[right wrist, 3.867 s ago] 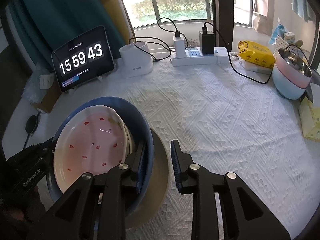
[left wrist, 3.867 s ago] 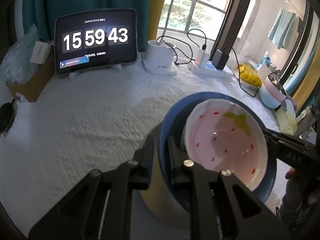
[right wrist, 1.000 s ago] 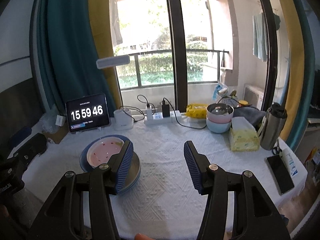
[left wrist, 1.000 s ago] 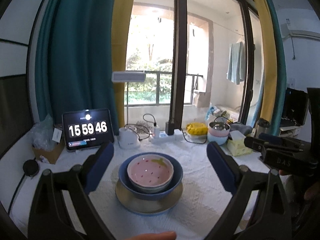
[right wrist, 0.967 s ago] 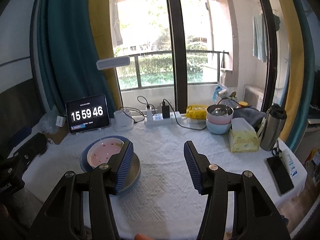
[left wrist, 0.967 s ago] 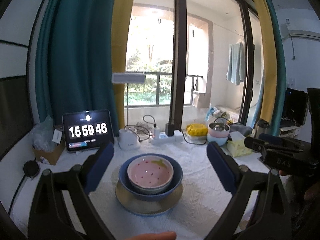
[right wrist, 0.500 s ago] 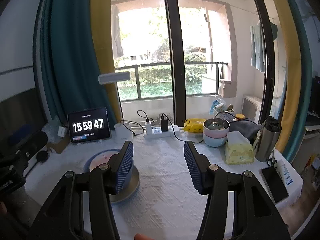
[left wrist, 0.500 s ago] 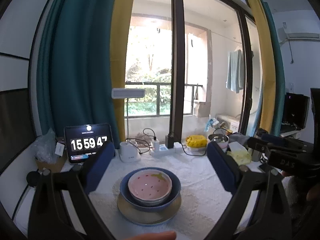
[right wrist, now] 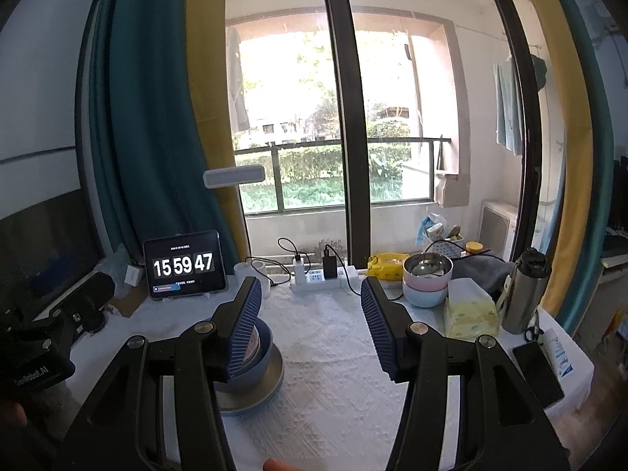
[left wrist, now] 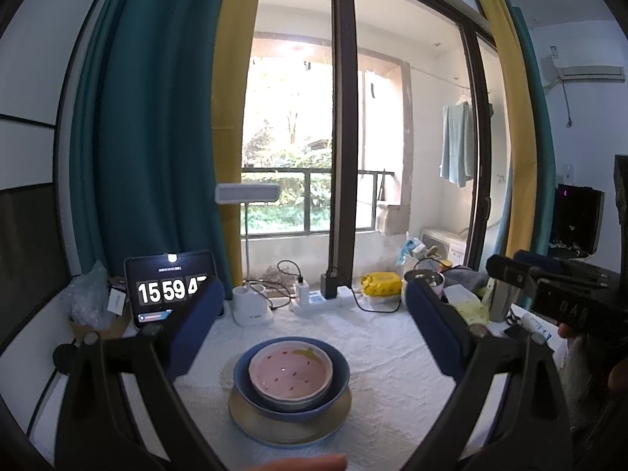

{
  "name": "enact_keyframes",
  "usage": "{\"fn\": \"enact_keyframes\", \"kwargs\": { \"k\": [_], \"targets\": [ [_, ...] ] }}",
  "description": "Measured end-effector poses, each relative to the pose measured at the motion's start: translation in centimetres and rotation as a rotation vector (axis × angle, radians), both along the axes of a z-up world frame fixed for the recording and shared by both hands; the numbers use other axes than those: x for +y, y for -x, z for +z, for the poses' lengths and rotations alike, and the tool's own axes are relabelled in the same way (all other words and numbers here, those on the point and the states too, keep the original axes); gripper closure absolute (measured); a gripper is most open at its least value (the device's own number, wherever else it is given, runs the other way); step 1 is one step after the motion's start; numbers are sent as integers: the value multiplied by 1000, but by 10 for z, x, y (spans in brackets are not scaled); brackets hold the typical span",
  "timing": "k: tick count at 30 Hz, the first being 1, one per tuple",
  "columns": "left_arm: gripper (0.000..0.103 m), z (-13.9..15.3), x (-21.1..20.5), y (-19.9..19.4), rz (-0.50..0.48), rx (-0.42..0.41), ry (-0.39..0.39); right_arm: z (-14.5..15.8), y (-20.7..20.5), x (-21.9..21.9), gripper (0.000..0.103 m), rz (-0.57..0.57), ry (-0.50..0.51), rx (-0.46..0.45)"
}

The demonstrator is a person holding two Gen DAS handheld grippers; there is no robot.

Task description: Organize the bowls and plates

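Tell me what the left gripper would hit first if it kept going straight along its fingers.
Probably nothing on the table: the open left gripper points over the stacked pink bowl, toward the power strip and window, though depth is unclear.

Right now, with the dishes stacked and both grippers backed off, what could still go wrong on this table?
1. The pink bowl sits inside the blue bowl on the plate; a knock from a returning gripper could probably slide the whole stack.
2. Charger cables trail across the cloth behind the stack to the power strip; a gripper reaching that way might snag them.
3. The metal bottle and phone stand near the table edge by the right gripper.
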State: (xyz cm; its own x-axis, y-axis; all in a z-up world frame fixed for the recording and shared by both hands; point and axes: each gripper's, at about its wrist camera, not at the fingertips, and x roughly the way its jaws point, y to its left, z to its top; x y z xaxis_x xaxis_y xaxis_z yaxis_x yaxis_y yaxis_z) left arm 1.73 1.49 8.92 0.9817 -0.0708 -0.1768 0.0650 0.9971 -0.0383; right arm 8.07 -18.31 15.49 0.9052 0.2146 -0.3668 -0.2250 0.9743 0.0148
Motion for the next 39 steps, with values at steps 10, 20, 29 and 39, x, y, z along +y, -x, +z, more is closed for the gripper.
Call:
{"fn": "enact_keyframes", "kwargs": {
  "k": [10,20,29,39],
  "targets": [
    [8,1,2,0,1,-5,8,1,-2,0,47,-8,5,-4],
    [8,3,0,0,1,-3,10,0,-3,-1,47,-11,7,1],
    [8,2,-3,1,0,3,12,-2,-5,-3,47,-13,10,9],
    [8,2,-5,2,2,7,14,-6,-9,-3,47,-14,11,21]
  ]
}}
